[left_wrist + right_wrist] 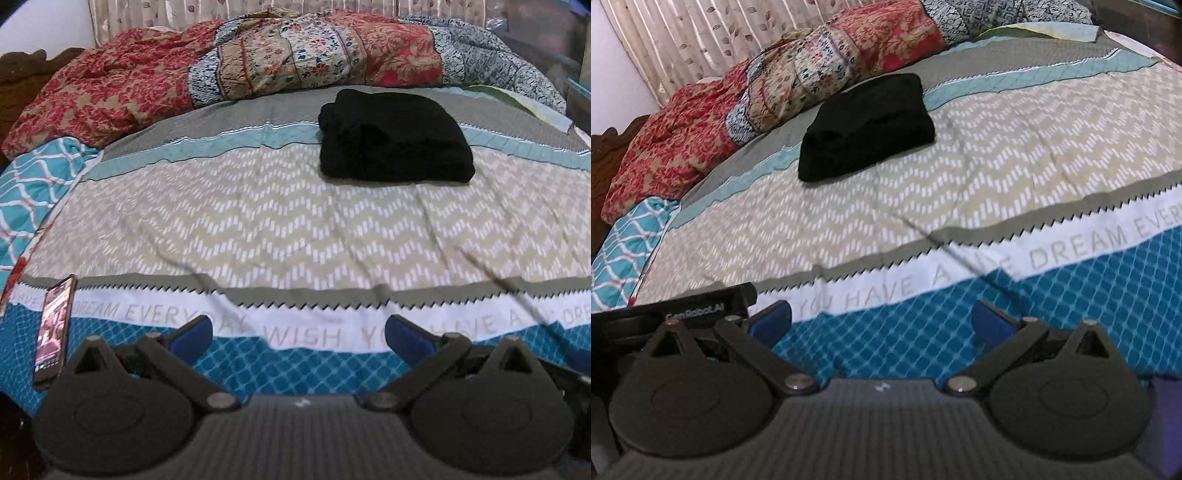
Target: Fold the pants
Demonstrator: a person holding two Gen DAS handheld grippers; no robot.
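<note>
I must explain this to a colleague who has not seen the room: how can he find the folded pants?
Start at the bed's patterned bedspread. Look toward its far side, just before the heaped floral quilt. The pants are the compact, plain black bundle, the only unpatterned cloth there.

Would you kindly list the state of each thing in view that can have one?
black pants: folded into a compact bundle, lying on the bed.
left gripper: open, empty.
right gripper: open, empty.
phone: screen lit, lying on the bedspread.
red floral quilt: rumpled, heaped.
</note>
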